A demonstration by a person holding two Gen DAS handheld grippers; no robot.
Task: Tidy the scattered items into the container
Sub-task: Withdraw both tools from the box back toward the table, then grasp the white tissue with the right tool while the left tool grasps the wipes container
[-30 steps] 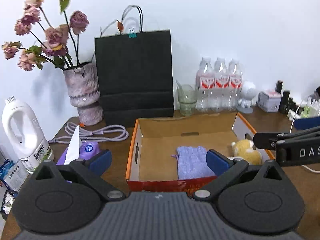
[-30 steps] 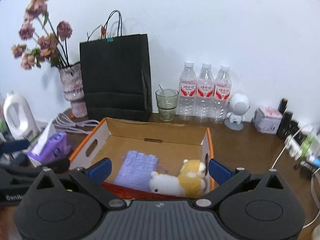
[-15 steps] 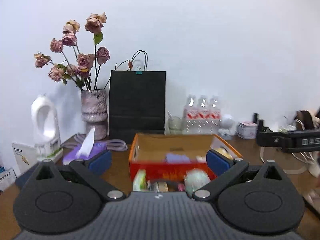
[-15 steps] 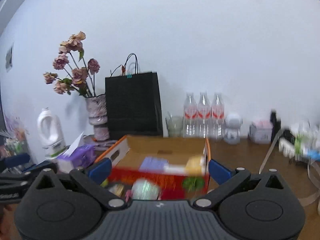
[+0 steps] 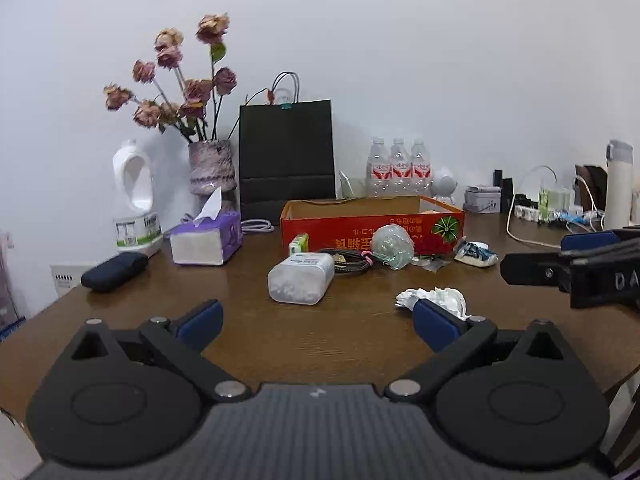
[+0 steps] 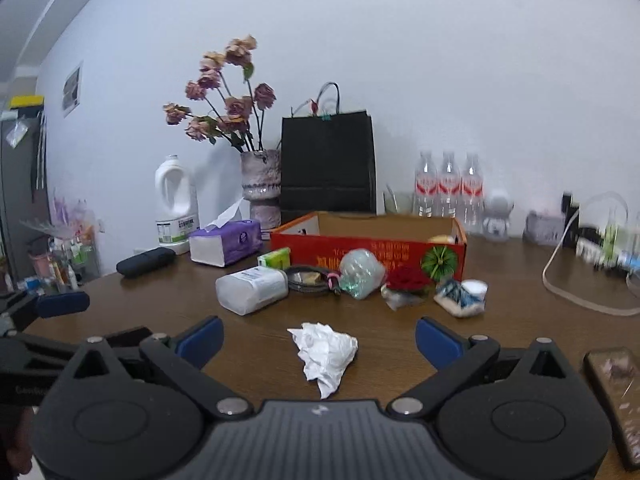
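A red and orange cardboard box (image 5: pixel 372 228) (image 6: pixel 368 246) stands mid-table. In front of it lie a white plastic jar (image 5: pixel 301 282) (image 6: pixel 252 290), a small green carton (image 5: pixel 299 242) (image 6: pixel 275 258), a coiled dark cable (image 5: pixel 348 260) (image 6: pixel 310 278), a clear crumpled wrap (image 5: pixel 392 246) (image 6: pixel 362 268), a blue-white packet (image 5: pixel 476 252) (image 6: pixel 462 298) and a crumpled white tissue (image 5: pixel 438 298) (image 6: pixel 326 354). My left gripper (image 5: pixel 316 322) is open over bare wood, low and near the table's front. My right gripper (image 6: pixel 318 340) is open with the tissue lying between its fingers, untouched.
Behind the box stand a black paper bag (image 5: pixel 287 160), a vase of dried roses (image 5: pixel 210 168), three water bottles (image 5: pixel 400 168) and a white jug (image 5: pixel 134 200). A purple tissue box (image 5: pixel 206 238) and dark case (image 5: pixel 114 266) lie left. A phone (image 6: pixel 616 392) lies right.
Both grippers have pulled back from above the box and dropped low toward the table's front. The scattered items in front of the box have come into view.
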